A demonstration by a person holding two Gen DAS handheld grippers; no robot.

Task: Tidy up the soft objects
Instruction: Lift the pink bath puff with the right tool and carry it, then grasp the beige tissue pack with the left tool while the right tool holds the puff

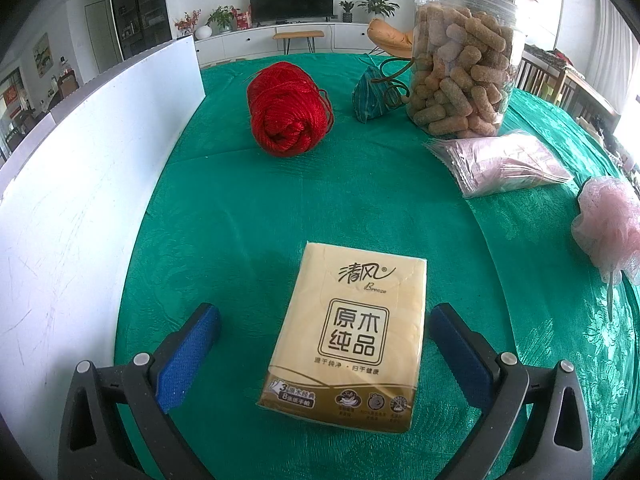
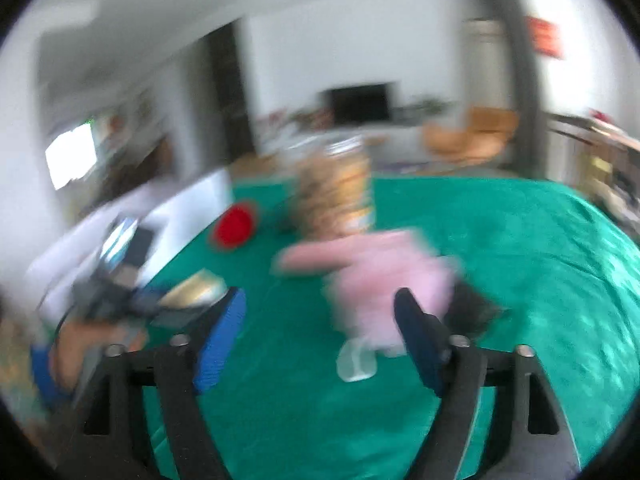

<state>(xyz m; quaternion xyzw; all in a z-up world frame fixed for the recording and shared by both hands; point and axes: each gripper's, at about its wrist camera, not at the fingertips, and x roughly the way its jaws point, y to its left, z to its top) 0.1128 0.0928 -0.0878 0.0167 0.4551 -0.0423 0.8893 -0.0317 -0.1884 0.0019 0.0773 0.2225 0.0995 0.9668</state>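
A yellow tissue pack (image 1: pixel 352 336) lies flat on the green tablecloth (image 1: pixel 248 208) between the fingers of my left gripper (image 1: pixel 324 312), which is open. The right pad (image 1: pixel 460 356) is close to the pack's edge and the left pad (image 1: pixel 188 356) stands well off it. The right wrist view is blurred. There my right gripper (image 2: pixel 320 294) is open above the cloth, and a pink mesh bath pouf (image 2: pixel 392 292) lies just beyond its tips, nearer the right finger (image 2: pixel 420 336). The pouf (image 1: pixel 608 232) also shows at the right edge of the left wrist view.
A red yarn ball (image 1: pixel 288 108), a teal yarn skein (image 1: pixel 370 92) and a clear jar of snack sticks (image 1: pixel 460 60) stand at the back. Pink sachets (image 1: pixel 504 164) lie before the jar. A white board (image 1: pixel 80 160) borders the left side. A person's hand (image 2: pixel 80 344) shows at left.
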